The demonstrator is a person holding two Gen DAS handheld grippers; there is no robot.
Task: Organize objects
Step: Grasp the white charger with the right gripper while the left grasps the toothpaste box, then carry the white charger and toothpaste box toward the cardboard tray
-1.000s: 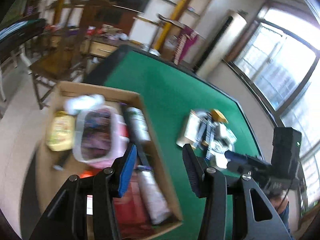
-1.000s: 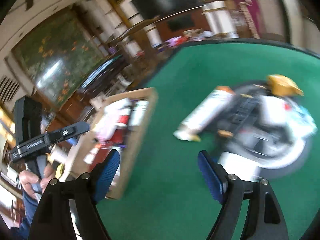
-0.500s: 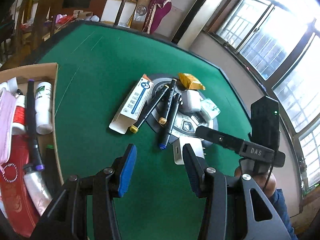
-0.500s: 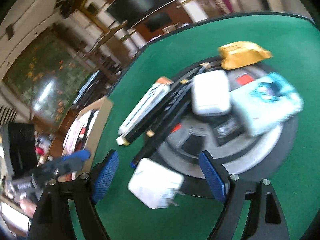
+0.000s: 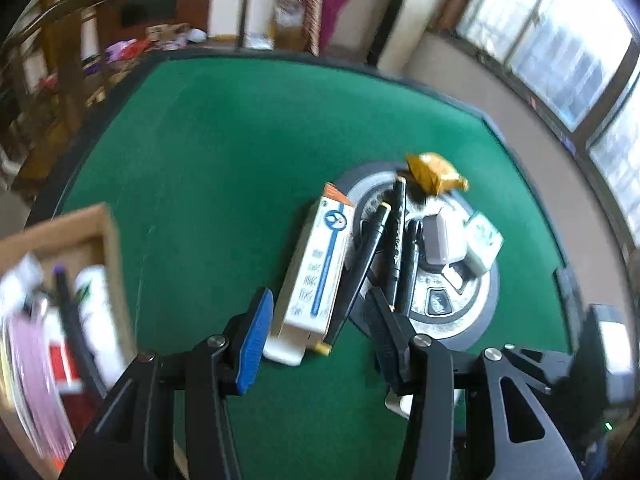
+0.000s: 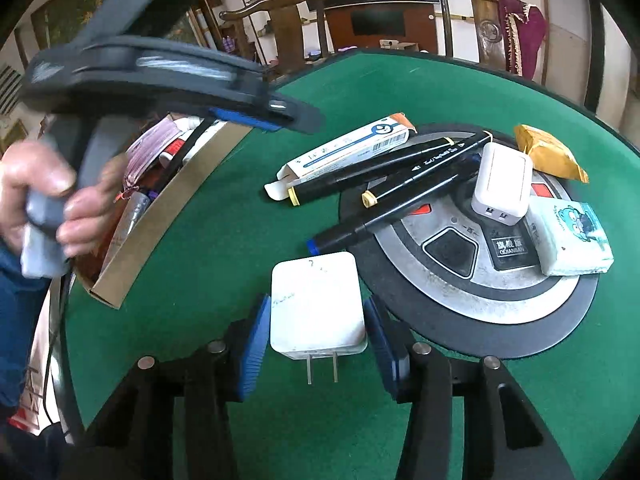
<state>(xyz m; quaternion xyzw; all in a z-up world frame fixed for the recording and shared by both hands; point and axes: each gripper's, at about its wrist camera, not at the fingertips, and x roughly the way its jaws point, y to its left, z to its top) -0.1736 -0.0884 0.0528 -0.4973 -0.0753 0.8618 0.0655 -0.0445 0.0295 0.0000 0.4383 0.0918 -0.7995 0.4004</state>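
Observation:
My right gripper (image 6: 316, 340) is open with its blue pads on either side of a white plug charger (image 6: 316, 304) lying on the green table; the pads look just apart from it. My left gripper (image 5: 320, 328) is open above the near end of a white and blue toothpaste box (image 5: 320, 268) and three black markers (image 5: 396, 248). In the right wrist view the box (image 6: 352, 148) and markers (image 6: 400, 176) lie left of a second white charger (image 6: 502, 180), a yellow packet (image 6: 548, 152) and a tissue pack (image 6: 572, 232).
A round grey and black device (image 6: 480, 284) lies under the pile. A cardboard box (image 6: 160, 220) with tubes, bottles and a pink pouch stands at the table's left edge, also in the left wrist view (image 5: 108, 240). Chairs and shelves stand beyond the table.
Both grippers moved from the cardboard box toward the pile. The right gripper came down around the white plug charger. The left gripper closed in on the toothpaste box and markers.

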